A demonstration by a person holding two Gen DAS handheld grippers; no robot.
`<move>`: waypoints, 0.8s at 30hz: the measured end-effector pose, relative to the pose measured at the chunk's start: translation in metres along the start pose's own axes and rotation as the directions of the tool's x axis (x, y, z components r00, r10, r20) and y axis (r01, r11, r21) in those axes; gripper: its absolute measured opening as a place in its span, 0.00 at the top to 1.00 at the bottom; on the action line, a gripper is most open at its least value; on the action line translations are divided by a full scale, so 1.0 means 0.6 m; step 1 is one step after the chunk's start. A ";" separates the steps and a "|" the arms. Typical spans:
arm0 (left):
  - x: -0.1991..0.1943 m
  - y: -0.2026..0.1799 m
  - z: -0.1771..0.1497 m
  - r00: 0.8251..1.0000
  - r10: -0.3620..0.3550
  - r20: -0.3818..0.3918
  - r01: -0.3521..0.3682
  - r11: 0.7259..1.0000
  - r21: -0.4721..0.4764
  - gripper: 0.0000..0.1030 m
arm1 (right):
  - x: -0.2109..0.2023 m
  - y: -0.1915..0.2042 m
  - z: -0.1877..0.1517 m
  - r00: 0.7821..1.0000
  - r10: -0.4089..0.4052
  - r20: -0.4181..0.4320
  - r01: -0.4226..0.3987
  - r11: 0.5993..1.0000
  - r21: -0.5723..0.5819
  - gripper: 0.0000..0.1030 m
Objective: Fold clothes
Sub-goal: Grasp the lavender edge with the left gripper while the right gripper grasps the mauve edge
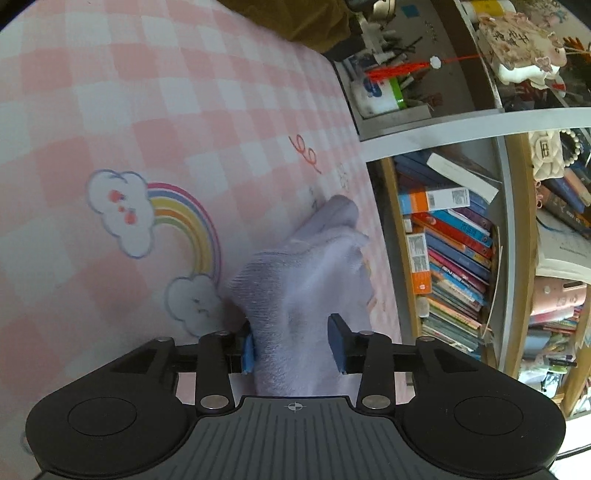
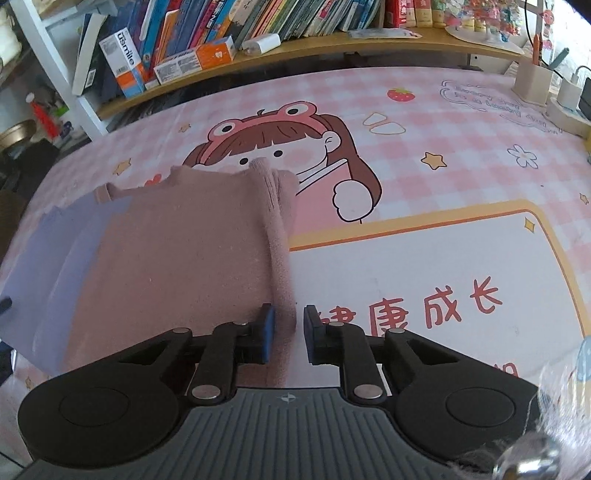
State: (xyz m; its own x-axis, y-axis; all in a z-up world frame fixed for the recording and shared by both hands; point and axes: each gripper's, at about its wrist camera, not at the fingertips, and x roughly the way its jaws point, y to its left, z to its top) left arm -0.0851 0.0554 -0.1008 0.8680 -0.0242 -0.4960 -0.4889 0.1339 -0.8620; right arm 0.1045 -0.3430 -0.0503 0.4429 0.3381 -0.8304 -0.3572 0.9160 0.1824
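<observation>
A knit garment, pinkish-mauve with a lavender part, lies on the pink checked table mat. In the right wrist view the garment (image 2: 177,254) spreads to the left, its folded ribbed edge running between the blue pads of my right gripper (image 2: 288,334), whose jaws stand apart around that edge without pinching it. In the left wrist view a bunched lavender part of the garment (image 1: 303,288) rises between the pads of my left gripper (image 1: 293,343); the jaws stand wide and the cloth fills the gap, touching the left pad.
The table mat (image 2: 424,240) shows a cartoon girl, a rainbow and clouds (image 1: 155,221). Bookshelves packed with books (image 1: 450,258) stand past the table's edge, also seen in the right wrist view (image 2: 221,33). A pen holder and chargers (image 2: 546,85) sit at the far right corner.
</observation>
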 end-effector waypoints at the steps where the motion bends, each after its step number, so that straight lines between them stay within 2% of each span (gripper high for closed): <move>1: 0.002 -0.001 -0.001 1.000 -0.002 0.006 0.002 1.000 -0.006 0.65 | 0.001 0.001 0.000 1.000 -0.003 -0.002 0.003 1.000 -0.009 0.84; 3: 0.006 -0.001 -0.003 1.000 0.014 0.021 -0.013 1.000 -0.008 0.72 | 0.001 0.003 -0.002 1.000 -0.008 -0.007 0.007 1.000 -0.029 0.85; 4: 0.007 -0.001 -0.004 0.999 0.028 0.030 -0.028 1.000 -0.006 0.85 | 0.002 0.004 -0.003 1.000 -0.007 -0.008 0.007 0.999 -0.036 0.85; 7: 0.012 0.001 -0.005 0.998 0.036 0.047 -0.035 0.999 -0.010 0.90 | 0.002 0.004 -0.006 1.000 -0.005 -0.009 0.005 0.999 -0.049 0.85; 11: 0.012 -0.008 -0.002 0.998 0.043 0.048 -0.044 0.999 0.027 0.91 | 0.002 0.005 -0.008 1.000 -0.001 -0.004 0.001 0.998 -0.065 0.85; 16: 0.001 -0.038 -0.005 0.998 0.027 0.057 -0.035 0.988 0.147 0.92 | 0.005 -0.003 -0.007 1.000 0.023 0.002 -0.023 0.998 -0.058 0.85; 24: -0.019 -0.125 -0.041 0.993 -0.013 0.118 -0.032 0.929 0.368 0.92 | 0.005 -0.022 -0.006 0.995 0.095 0.002 -0.095 0.993 -0.067 0.85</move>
State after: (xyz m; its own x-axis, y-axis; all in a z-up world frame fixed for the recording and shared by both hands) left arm -0.0606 0.0215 -0.0331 0.8783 0.0915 -0.4692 -0.4500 0.4897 -0.7468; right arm 0.1075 -0.3550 -0.0569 0.4083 0.4240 -0.8084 -0.4515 0.8635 0.2248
